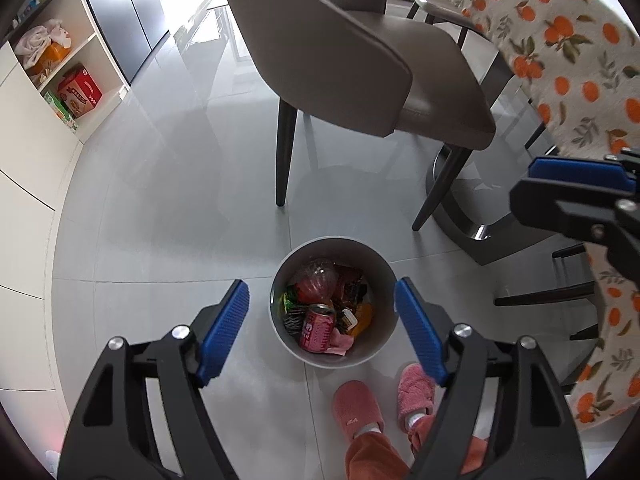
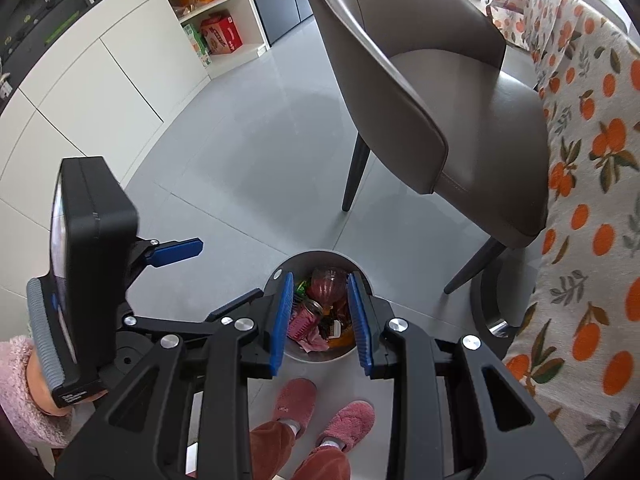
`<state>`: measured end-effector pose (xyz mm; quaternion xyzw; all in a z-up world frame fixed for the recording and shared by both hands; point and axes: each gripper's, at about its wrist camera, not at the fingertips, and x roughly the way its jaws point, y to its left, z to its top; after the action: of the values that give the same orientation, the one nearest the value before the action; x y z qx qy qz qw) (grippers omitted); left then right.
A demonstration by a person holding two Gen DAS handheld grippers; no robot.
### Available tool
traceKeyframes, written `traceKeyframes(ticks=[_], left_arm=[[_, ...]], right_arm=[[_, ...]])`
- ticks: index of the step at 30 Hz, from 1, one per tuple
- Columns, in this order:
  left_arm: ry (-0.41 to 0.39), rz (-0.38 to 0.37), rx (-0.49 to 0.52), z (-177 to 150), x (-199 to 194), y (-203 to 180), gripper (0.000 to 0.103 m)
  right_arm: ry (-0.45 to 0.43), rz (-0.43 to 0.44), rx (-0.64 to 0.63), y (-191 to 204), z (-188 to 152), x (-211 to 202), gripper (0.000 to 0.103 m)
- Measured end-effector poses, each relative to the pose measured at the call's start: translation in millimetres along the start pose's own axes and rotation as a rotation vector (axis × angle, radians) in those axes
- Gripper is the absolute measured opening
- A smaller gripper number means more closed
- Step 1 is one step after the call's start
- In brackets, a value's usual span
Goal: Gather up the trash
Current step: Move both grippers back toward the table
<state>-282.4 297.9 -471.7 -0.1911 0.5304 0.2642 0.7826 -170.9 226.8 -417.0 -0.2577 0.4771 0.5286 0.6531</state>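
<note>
**Both claws empty over the full bin**

Trash bin (image 1: 334, 300) stands upright on the floor, round mouth up, directly below both claws (toes of pink slippers (image 1: 358, 408) at its 6 o'clock). Inside: a pink can (image 1: 318, 328) lying at 6–7 o'clock with its long axis running toward 12, a clear bottle (image 1: 318, 282) at 12, dark and orange wrappers at 3–4, green wrapper at 9. Left claw (image 1: 322, 326) spread wide, nothing between the pads, bin centred in the gap. Right claw (image 2: 322, 318) partly open, narrower gap, pinching nothing; bin also below it. Neither is clearly nearer. Chair (image 1: 360, 64) at 12, orange-print tablecloth (image 1: 568, 60) at 2. Judgement: drop looks done, next piece lies elsewhere.
</note>
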Motion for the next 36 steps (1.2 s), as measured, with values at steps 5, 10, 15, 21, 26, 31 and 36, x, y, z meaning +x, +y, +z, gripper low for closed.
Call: traceKeyframes(ticks=[5,10,15,21,26,31,36], left_arm=[[-0.003,0.016,0.001,11,-46,-1,0.080],[-0.016,0.033,0.030,31,-114,-6,0.082],[-0.049,0.033,0.086,59,-177,-29,0.083],[-0.138,-0.041,0.164,97,-235,-83,0.086],[-0.208,-0.085,0.249,123,-265,-145,0.087],[-0.262,-0.105,0.299,144,-278,-225,0.088],[-0.275,-0.125,0.284,157,-281,-308,0.088]], right_arm=[[-0.019,0.002,0.026,5,7,-36,0.027],[-0.056,-0.014,0.094,2,17,-105,0.047],[-0.106,-0.039,0.191,-12,16,-187,0.049],[-0.155,-0.110,0.331,-52,-5,-263,0.050],[-0.209,-0.208,0.435,-106,-33,-314,0.057],[-0.259,-0.263,0.487,-172,-68,-359,0.057],[-0.287,-0.271,0.448,-237,-97,-400,0.057]])
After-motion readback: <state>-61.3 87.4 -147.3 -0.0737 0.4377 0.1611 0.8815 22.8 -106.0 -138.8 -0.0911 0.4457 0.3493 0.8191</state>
